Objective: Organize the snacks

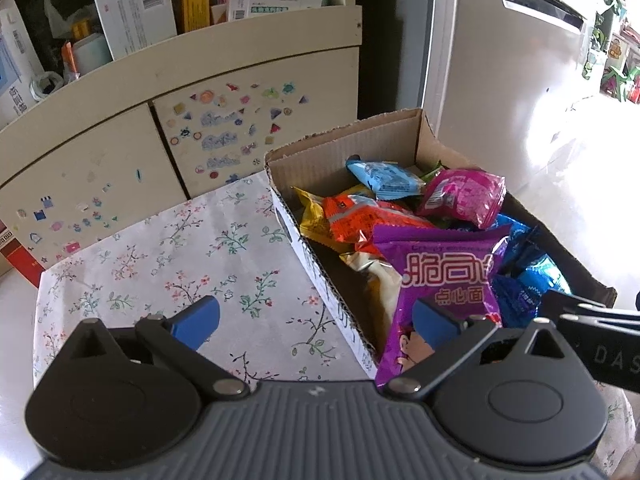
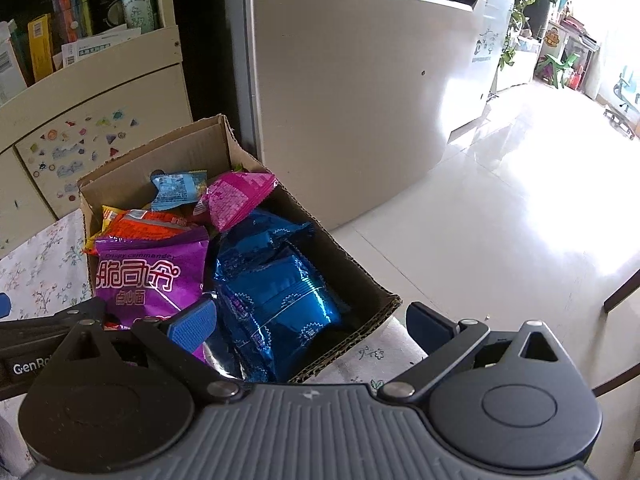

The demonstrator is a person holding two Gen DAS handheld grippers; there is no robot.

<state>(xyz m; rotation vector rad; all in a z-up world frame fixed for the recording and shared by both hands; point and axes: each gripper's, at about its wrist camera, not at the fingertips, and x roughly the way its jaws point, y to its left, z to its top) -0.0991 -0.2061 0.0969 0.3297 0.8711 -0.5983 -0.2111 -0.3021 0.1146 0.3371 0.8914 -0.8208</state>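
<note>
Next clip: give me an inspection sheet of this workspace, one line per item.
Surface: table under a floral cloth, bare left of the box.
Job's things: cardboard box at the table's right edge, open, piled with snacks; purple pack in front, blue packs right of it, magenta pack, light-blue pack and orange pack further back.
Clutter: nothing seen on the cloth.
Grippers: left gripper open, straddling the box's left wall; right gripper open over the blue packs; both empty.
Cables: nothing seen.
Surroundings: stickered cabinet behind, fridge to the right, glossy floor.
</note>
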